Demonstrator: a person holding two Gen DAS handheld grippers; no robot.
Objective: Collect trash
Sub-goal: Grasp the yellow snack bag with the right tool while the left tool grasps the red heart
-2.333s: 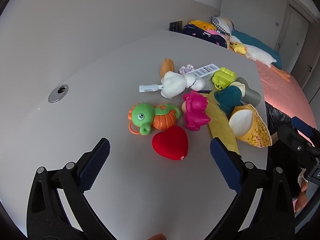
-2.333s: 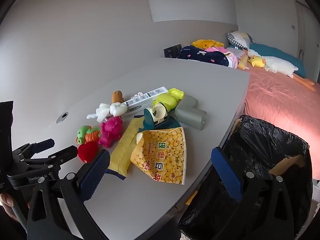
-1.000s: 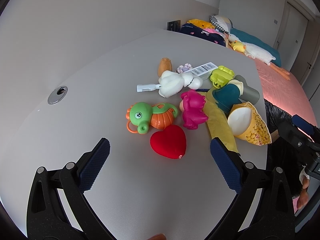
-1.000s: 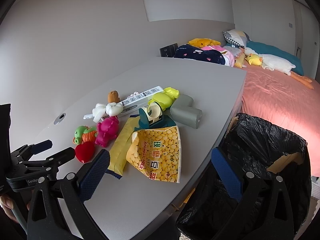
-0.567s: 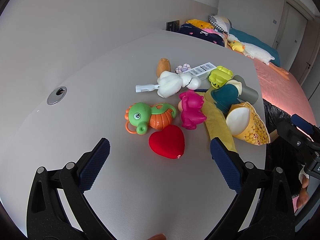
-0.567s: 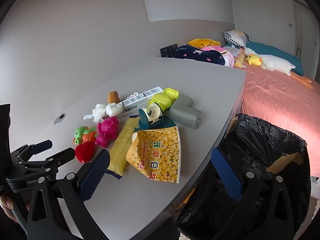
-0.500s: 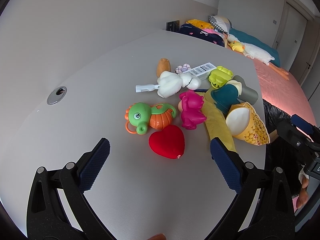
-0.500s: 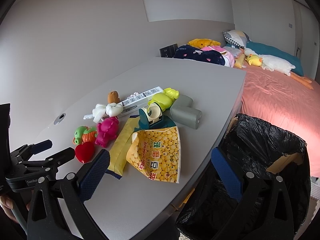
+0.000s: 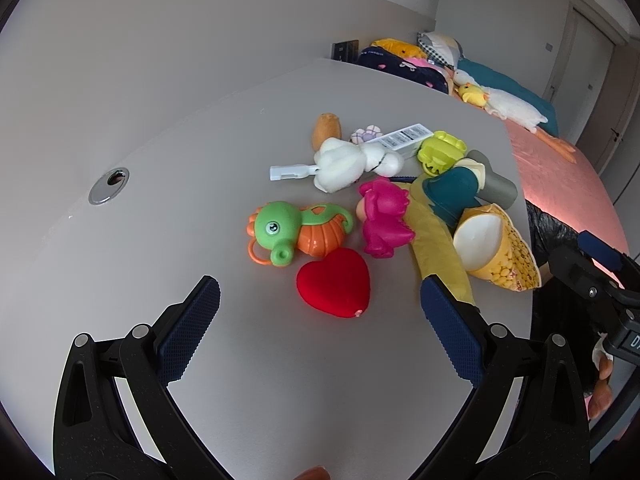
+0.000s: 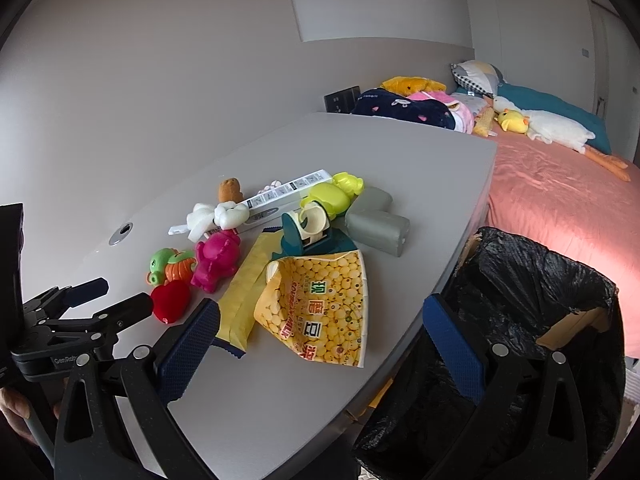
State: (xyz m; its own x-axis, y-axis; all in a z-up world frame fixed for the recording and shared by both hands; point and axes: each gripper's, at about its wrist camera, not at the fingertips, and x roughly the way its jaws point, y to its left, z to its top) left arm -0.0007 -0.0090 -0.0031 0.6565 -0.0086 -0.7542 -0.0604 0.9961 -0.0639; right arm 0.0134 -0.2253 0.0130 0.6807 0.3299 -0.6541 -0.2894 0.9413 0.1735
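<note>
On the worktop, just ahead of the wide-open right claw, the yellow snack bag is laid flat — nearer than the left claw, also open — bin bag alongside.

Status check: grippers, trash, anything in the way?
Left gripper and right gripper open, empty. Snack bag and yellow wrapper on the table, beside the bin. Toys and tape dispenser crowd them.

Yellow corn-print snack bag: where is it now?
Right wrist view, centre: yellow corn-print snack bag lies flat near the table edge, between the yellow flat packet and black-lined bin.
</note>
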